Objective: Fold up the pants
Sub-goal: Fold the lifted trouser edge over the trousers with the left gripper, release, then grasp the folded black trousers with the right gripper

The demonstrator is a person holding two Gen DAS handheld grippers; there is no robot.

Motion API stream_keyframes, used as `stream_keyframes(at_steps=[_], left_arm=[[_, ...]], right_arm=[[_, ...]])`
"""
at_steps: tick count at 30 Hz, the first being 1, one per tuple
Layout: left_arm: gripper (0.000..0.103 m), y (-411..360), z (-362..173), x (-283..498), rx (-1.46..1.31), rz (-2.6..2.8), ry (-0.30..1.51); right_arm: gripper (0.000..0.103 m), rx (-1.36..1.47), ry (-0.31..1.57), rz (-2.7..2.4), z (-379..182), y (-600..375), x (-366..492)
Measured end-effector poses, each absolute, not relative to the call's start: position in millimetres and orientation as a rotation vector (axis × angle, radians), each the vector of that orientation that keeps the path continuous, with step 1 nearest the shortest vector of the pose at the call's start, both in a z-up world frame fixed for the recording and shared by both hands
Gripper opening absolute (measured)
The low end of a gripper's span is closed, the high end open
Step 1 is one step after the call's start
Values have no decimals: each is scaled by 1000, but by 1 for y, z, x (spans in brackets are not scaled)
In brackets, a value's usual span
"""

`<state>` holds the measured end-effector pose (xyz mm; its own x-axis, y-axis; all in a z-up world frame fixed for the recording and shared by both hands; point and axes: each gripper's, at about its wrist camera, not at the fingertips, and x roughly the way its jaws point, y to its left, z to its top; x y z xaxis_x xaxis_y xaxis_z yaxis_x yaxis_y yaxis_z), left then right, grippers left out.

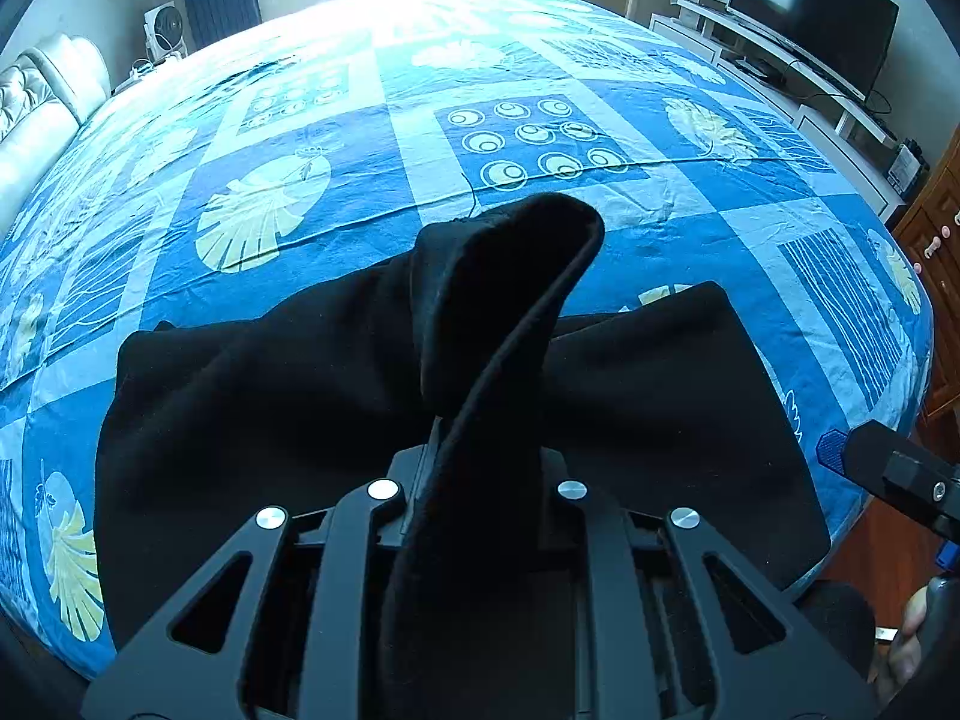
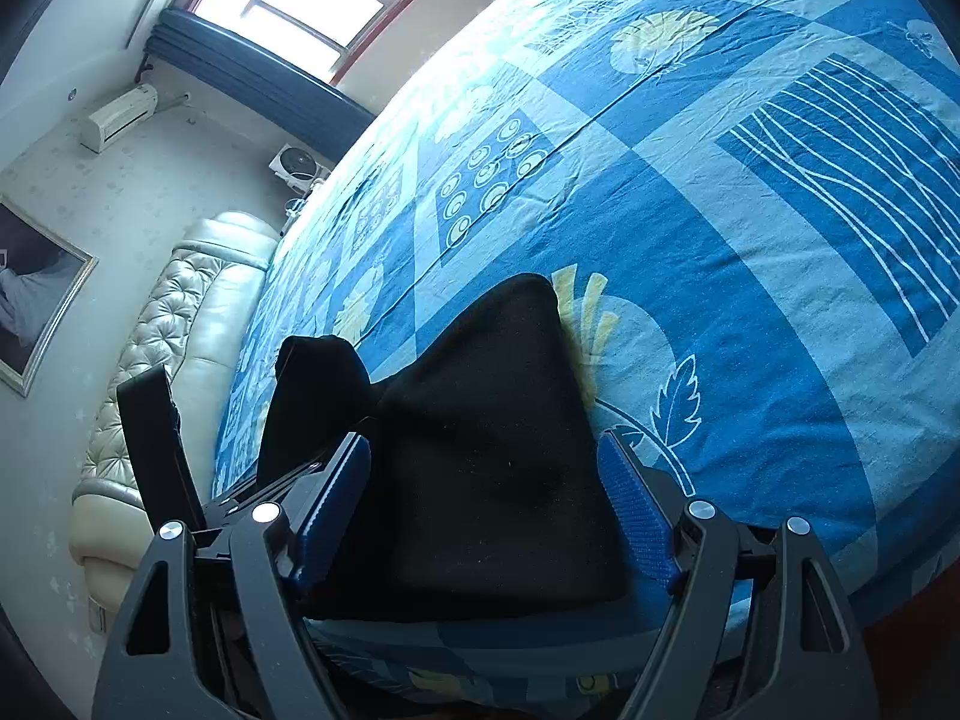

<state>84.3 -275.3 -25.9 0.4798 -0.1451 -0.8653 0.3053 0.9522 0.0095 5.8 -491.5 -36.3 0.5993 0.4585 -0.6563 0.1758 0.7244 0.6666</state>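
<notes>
Where your left gripper [image 1: 480,450] closes, its fingers are buried under a raised fold of the black pants [image 1: 360,390], so you cannot see the pads themselves; they are pinching that fold, which stands up in a twisted ridge and blocks the middle of the left wrist view. The cloth also drapes back over the gripper's frame, hiding its centre.

Your right gripper [image 2: 486,510] has its blue-padded fingers [image 2: 639,522] spread wide, one on each side of a flat corner of the pants, without pressing on it. Beyond its left finger you can see the lifted fold and part of the left gripper, cut off by the cloth.

The rest of the pants lies spread on the bed [image 1: 690,228], near its front edge, on a blue sheet with leaf and circle prints. In the left wrist view one blue fingertip of the right gripper pokes in at the right edge. Around the bed stand a padded headboard [image 2: 180,324], a television [image 1: 816,12] on a low white stand, and a small fan [image 1: 163,30] by the curtain.
</notes>
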Motion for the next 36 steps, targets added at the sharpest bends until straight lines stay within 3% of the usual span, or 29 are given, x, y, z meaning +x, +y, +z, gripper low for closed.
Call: stream_keyframes(at_steps=[10,15,23,36], left_arm=[[38,-290,-22,74,200,-306,1003],[63,-290,-3,53,202,-357,963],[85,-225,38,25,75,-384,879],[88,-78,7,31,-7,-98,953]], right_arm=[[77,776,920,167,-32,-499,5],[77,790,891,151,-25,-507,2],[77,831,876,242,-16,-495,3],[79,703,1040,357,-44,-422,43]])
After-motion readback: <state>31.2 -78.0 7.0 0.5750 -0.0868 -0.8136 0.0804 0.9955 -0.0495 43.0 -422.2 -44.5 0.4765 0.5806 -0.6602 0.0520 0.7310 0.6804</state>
